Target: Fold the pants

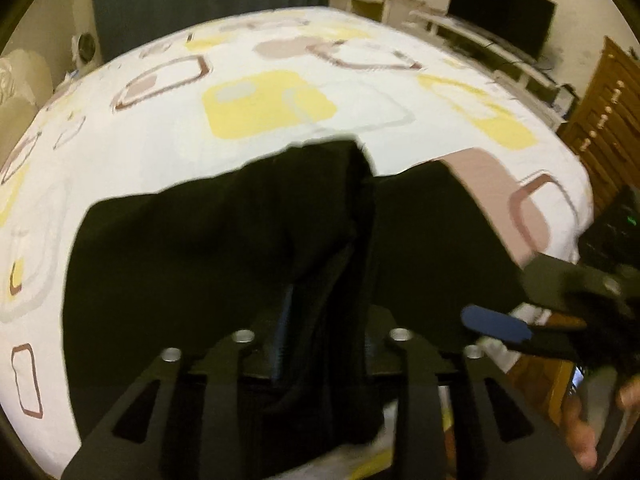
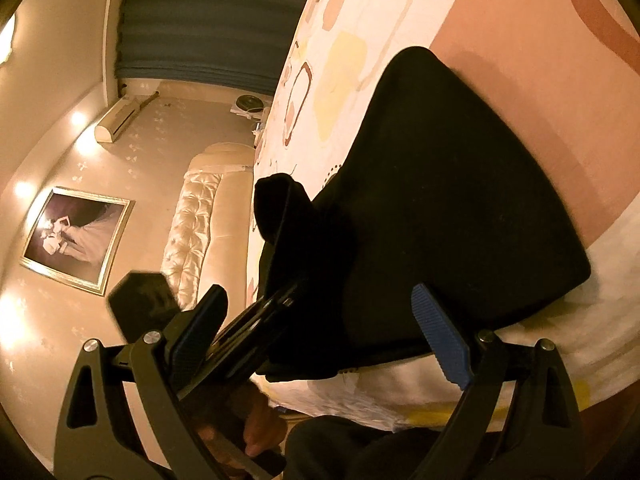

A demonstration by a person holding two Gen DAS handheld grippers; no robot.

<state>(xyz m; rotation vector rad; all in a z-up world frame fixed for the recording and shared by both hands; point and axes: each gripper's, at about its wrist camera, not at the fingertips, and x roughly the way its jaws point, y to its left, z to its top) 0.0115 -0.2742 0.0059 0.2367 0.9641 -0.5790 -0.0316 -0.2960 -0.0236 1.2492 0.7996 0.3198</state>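
Note:
Black pants [image 1: 208, 248] lie on a bed with a white sheet [image 1: 160, 132] patterned in yellow and brown shapes. My left gripper [image 1: 320, 336] is shut on a bunched fold of the pants and lifts it. My right gripper [image 2: 320, 340] is open around the pants' near edge [image 2: 440, 200], its blue pads [image 2: 440, 336] apart. The right gripper also shows at the right in the left wrist view [image 1: 520, 320], beside the pants. The left gripper with pinched cloth shows in the right wrist view [image 2: 276, 300].
A padded headboard [image 2: 200, 232] stands at the bed's end. A white desk with a dark monitor [image 1: 500, 12] and a wooden dresser [image 1: 600, 128] stand beyond the bed. A framed picture [image 2: 76, 236] hangs on the wall.

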